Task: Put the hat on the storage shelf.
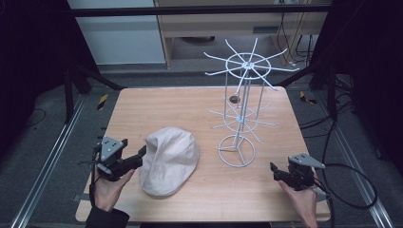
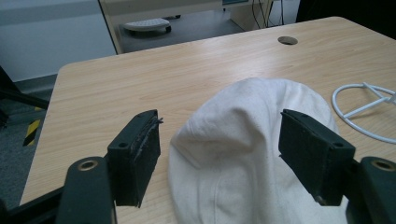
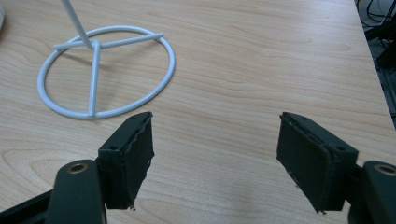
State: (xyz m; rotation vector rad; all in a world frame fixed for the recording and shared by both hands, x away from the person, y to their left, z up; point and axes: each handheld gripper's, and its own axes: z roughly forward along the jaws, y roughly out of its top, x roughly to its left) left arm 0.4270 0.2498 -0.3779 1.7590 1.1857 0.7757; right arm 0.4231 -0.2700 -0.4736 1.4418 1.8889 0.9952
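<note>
Nearest the lens in the left gripper view: the left gripper (image 2: 219, 154), jaws spread wide, empty, framing the near edge of a cream cap (image 2: 247, 154). In the high view the same gripper (image 1: 135, 159) sits at about 8 o'clock on the worktop (image 1: 157, 102), just beside the cap's left rim; contact cannot be confirmed.

The cap (image 1: 168, 159) lies flat, crown up, on the near-left half of the worktop, apart from the white wire rack (image 1: 240, 109), which stands upright at about 2 o'clock from it. The rack's ring base (image 3: 105, 70) rests on the wood; its hook arms fan out at two levels and carry nothing.

The right gripper (image 3: 215, 154), jaws also wide apart and holding nothing, hovers low over bare wood at about 4 o'clock on the worktop (image 1: 285, 173), near the rack base but clear of it.

Assessment: the work in hand appears to be picking up the cap with the left gripper, probably to hang it on the rack. Recommendations:
- Advance so one jaw passes under the rim and the other over the cloth; closing on the crown alone would likely bunch loose fabric and slip
- Take a seam or the stiffer brim edge if reachable; the brim's position is not clear from these views
- Lift straight up before travelling toward 2 o'clock, keeping the cloth off the lower hooks
- The rack looks light; the right gripper is well placed to steady its base
</note>
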